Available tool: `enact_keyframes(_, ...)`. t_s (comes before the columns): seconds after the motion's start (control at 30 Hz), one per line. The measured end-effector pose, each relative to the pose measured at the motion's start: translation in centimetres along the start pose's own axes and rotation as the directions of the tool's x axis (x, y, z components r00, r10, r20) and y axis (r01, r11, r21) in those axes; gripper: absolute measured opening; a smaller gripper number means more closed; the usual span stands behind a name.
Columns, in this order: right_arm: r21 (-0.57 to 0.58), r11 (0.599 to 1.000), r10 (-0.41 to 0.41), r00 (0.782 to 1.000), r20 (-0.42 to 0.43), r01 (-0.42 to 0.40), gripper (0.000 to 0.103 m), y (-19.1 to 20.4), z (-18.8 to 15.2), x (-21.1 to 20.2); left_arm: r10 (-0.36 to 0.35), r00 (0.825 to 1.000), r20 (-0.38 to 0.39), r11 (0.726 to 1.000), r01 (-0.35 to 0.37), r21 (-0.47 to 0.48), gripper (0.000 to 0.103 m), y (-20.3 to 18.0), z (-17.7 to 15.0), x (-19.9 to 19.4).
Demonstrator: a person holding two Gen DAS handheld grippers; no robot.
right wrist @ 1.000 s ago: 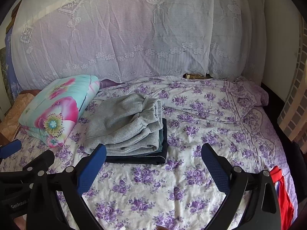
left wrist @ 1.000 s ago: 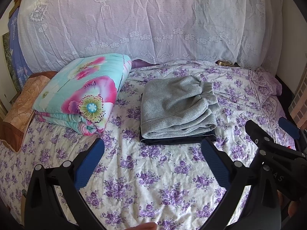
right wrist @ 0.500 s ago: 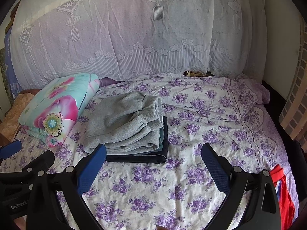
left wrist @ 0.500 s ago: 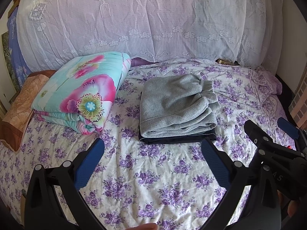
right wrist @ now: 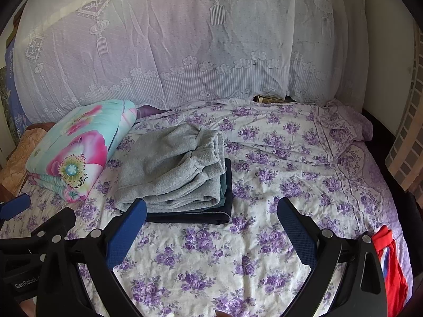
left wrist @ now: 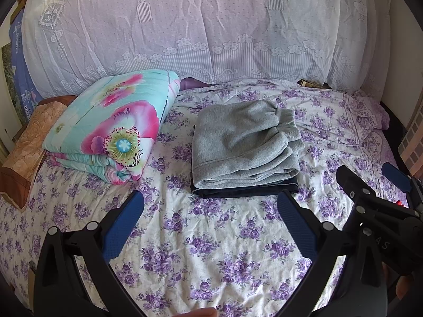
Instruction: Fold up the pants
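Note:
Folded grey sweatpants lie on top of a folded dark navy garment in the middle of the bed. My left gripper hovers open above the floral sheet, just in front of the stack, with nothing between its blue pads. My right gripper is open too, at the stack's front right corner, holding nothing. In the left wrist view the right gripper shows at the right edge. In the right wrist view the left gripper shows at the lower left.
A folded turquoise quilt with pink flowers sits left of the stack, beside an orange-brown pillow. A white lace cover drapes the back. A red garment lies at the bed's right edge. The purple-flowered sheet stretches rightwards.
Both grippers have risen or tilted very slightly, so the stack sits a little lower in each view. The pants stack has not moved and both grippers stay open.

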State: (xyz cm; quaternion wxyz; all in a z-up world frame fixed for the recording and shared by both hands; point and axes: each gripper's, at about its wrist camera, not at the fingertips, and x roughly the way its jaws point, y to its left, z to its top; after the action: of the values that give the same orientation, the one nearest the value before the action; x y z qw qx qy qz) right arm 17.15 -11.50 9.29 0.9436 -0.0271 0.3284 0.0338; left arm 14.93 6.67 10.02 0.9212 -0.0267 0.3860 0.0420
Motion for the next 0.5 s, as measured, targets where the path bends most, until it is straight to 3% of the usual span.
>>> enact_keyframes(0.5, 0.013, 1.000, 0.010, 1.000, -0.002, -0.010, 0.100, -0.08, -0.19, 0.22, -0.010, 0.999, 0.046, 1.000, 0.009, 0.023, 0.098, -0.26, -0.15, -0.20)
